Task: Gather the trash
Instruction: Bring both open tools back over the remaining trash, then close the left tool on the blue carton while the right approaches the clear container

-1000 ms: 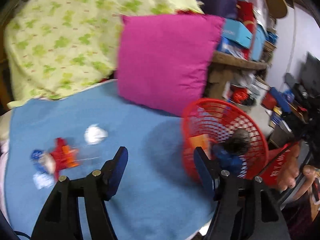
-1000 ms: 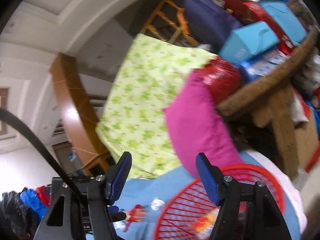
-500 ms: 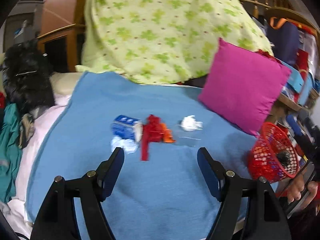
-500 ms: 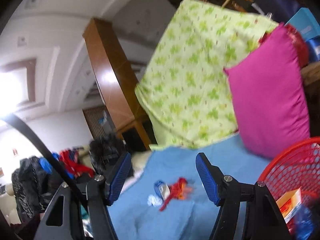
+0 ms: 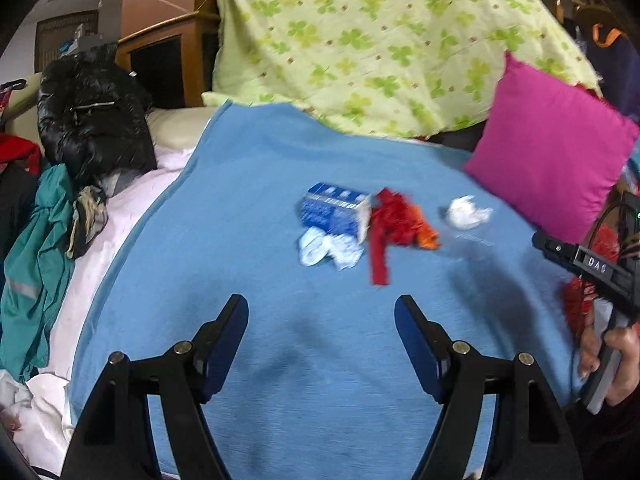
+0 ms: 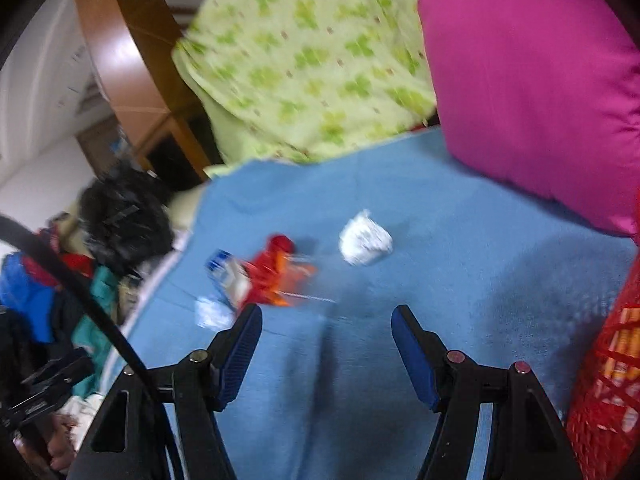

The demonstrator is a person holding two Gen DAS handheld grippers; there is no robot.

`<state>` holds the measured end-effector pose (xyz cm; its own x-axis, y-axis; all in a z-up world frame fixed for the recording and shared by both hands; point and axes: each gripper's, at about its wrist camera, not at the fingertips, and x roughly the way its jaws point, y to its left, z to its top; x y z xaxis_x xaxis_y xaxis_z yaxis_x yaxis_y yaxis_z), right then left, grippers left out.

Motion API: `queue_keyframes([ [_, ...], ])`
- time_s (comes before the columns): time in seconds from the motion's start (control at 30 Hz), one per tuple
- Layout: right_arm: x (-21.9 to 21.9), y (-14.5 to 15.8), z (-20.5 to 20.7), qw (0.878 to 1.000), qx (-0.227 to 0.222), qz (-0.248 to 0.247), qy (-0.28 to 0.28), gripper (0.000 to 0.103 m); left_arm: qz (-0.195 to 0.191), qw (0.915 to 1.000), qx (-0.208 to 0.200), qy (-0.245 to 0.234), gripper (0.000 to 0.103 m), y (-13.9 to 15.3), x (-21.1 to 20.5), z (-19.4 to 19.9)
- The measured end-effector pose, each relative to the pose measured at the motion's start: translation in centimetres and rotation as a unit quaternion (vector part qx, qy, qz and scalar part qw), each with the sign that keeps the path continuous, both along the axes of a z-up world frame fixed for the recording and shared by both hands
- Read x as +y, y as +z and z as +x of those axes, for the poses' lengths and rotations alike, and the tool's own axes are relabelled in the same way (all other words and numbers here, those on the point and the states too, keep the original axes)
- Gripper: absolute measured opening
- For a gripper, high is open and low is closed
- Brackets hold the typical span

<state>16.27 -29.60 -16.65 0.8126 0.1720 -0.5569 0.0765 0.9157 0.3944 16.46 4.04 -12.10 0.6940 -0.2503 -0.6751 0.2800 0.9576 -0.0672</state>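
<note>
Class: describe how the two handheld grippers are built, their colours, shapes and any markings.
Both grippers, left and right, have black angular frames with silver pivot bolts and flat blue-padded fingers. Seen from the left wrist, the right one's black body bears pale letters. A black cable crosses the right view.

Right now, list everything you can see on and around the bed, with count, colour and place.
blanket: one, blue, spread over the bed
box: one, blue and white, mid-blanket
crumpled white wrapper: one, just in front of the box
red and orange wrapper: one, right of the box
crumpled paper ball: one, white, apart on the right
pillow: one, magenta, far right
clover-print quilt: one, light green, behind the blanket
jacket: one, black, left side
basket: one, red mesh, right edge
left gripper: open, empty
right gripper: open, empty
</note>
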Motion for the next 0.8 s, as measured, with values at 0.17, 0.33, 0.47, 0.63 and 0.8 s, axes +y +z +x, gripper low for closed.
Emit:
queue_keyframes([
  [0.17, 0.9, -1.5, 2.7, 0.999, 0.025, -0.029, 0.019, 0.071, -0.008, 0.9994, 0.032, 0.008, 0.076, -2.2, 0.6, 2.3],
  [0.33, 0.1, -2.0, 4.5, 0.999, 0.032, 0.004, 0.027, 0.071, -0.028, 0.9975, 0.056, 0.032, 0.076, -3.3, 1.4, 4.7],
  [0.47, -1.6, -1.7, 5.4, 0.999, 0.015, 0.048, 0.020, 0.071, -0.042, 0.9958, 0.070, 0.041, 0.076, -3.3, 0.9, 7.3],
  [0.63, -3.5, -2.3, 7.2, 0.994, 0.011, 0.103, 0.017, 0.071, -0.048, 0.9945, 0.085, 0.037, 0.076, -2.0, -1.4, 11.8],
  [0.8, -4.2, -2.8, 9.3, 0.991, 0.006, 0.128, 0.024, 0.071, -0.067, 0.9871, 0.129, 0.066, 0.076, -1.1, -4.3, 17.8],
])
